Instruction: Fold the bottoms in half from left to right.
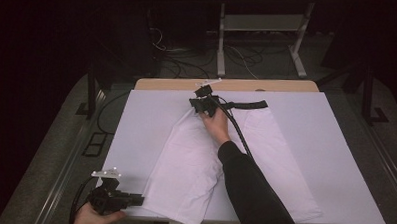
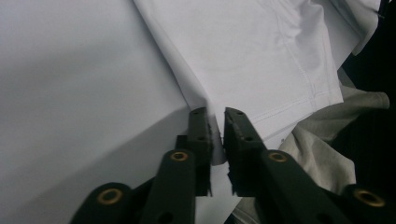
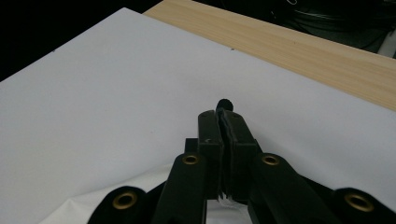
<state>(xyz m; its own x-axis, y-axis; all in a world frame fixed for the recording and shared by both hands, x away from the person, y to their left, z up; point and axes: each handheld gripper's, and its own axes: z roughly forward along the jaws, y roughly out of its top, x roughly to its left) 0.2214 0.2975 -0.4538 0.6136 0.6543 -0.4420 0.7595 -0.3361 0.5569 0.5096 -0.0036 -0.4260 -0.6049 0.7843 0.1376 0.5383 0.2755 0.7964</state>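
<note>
Pinching white garment (image 1: 195, 157) — both grippers; wood table edge (image 1: 227, 85) beyond.

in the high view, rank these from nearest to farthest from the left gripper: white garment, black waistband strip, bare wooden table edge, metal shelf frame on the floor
From the left gripper, at the near left corner:
1. white garment, its near hem corner between the jaws.
2. black waistband strip, at the garment's far end, right of the right gripper.
3. bare wooden table edge, along the far side.
4. metal shelf frame, on the floor beyond the table.
</note>
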